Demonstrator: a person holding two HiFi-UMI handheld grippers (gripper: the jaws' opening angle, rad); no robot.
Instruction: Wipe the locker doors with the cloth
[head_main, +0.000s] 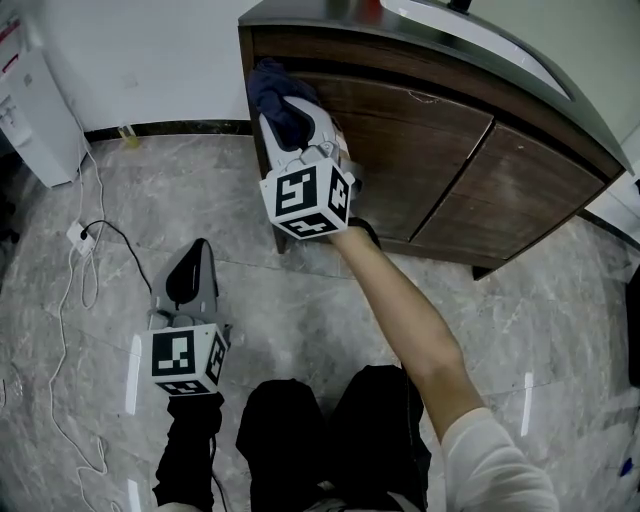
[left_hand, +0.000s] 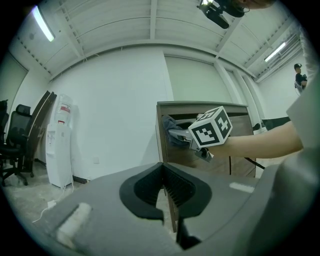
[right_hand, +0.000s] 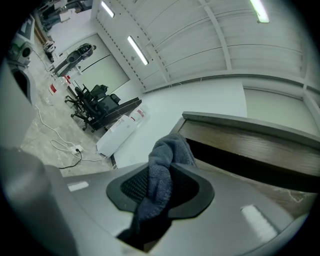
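The right tool (head_main: 287, 110) grips the dark cloth (head_main: 272, 88), which is bunched beyond its tips at the upper left corner of the locker door (head_main: 410, 160). The left tool (head_main: 197, 252) hangs low, jaws together, empty.

Water dispenser (left_hand: 59, 140), floor cable (head_main: 68, 300), office chairs (right_hand: 92, 102)

The cloth (right_hand: 159, 180) is a soft, nubby dark-blue knit. The locker doors (head_main: 410, 160) show matt, dark wood grain. The floor (head_main: 300, 300) is glossy, marbled grey stone.
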